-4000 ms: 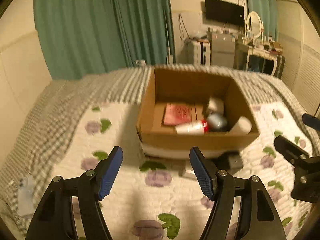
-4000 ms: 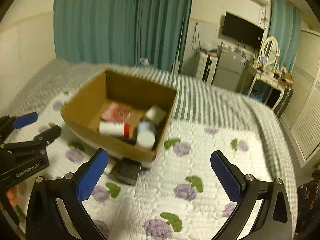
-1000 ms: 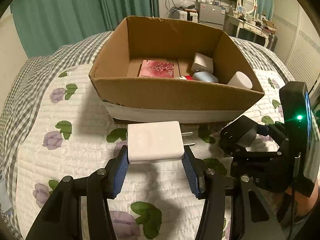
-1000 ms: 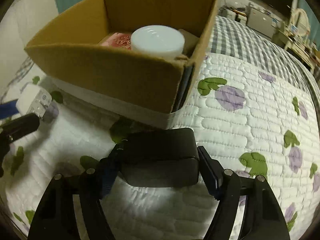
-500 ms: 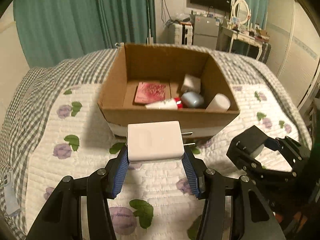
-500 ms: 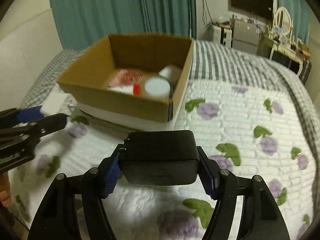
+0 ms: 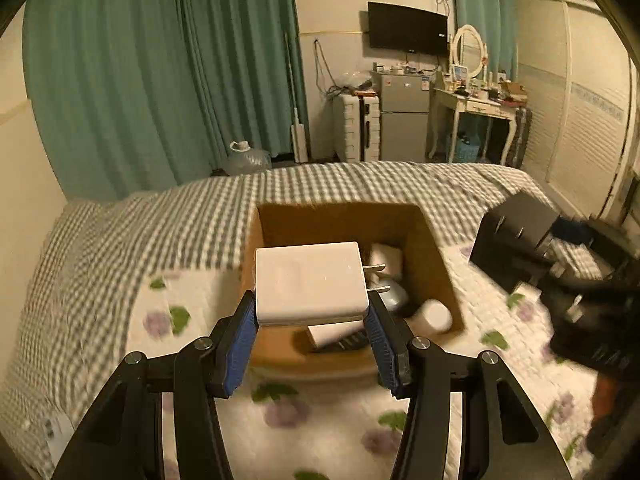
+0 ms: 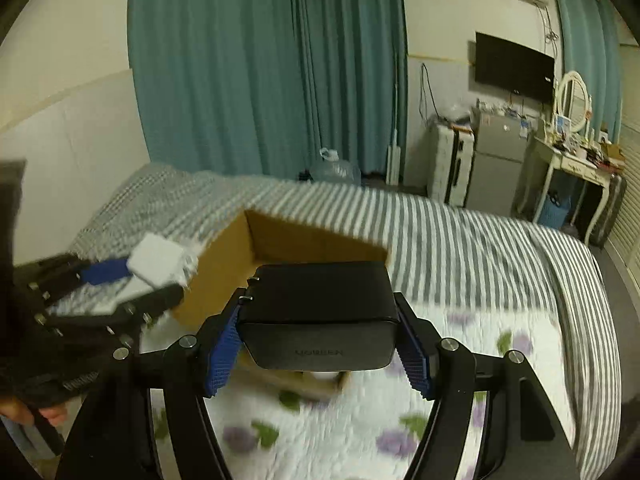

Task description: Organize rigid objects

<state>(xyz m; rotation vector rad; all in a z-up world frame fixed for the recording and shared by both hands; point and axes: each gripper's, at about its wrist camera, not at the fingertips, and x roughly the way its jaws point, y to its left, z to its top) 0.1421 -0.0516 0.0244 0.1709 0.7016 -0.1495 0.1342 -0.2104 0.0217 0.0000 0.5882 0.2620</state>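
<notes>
My left gripper [image 7: 312,332] is shut on a white plug charger [image 7: 310,282] with its two prongs pointing right, held high above the open cardboard box [image 7: 436,272]. My right gripper [image 8: 320,344] is shut on a black charger block [image 8: 320,316], also raised above the box [image 8: 288,240]. In the left wrist view the black charger [image 7: 516,232] shows at the right. In the right wrist view the white charger [image 8: 158,260] shows at the left. Inside the box lie a white jar [image 7: 436,316], a pale blue round item [image 7: 394,296] and a white block [image 7: 386,258].
The box stands on a bed with a white flowered quilt [image 7: 320,416] and a grey checked blanket [image 7: 160,216]. Green curtains [image 7: 160,72], a small fridge [image 7: 404,120], a dressing table [image 7: 476,112] and a wall television [image 7: 408,32] stand behind the bed.
Both grippers have risen and now look down on the box from higher up, each still holding its charger. The views are blurred with motion.
</notes>
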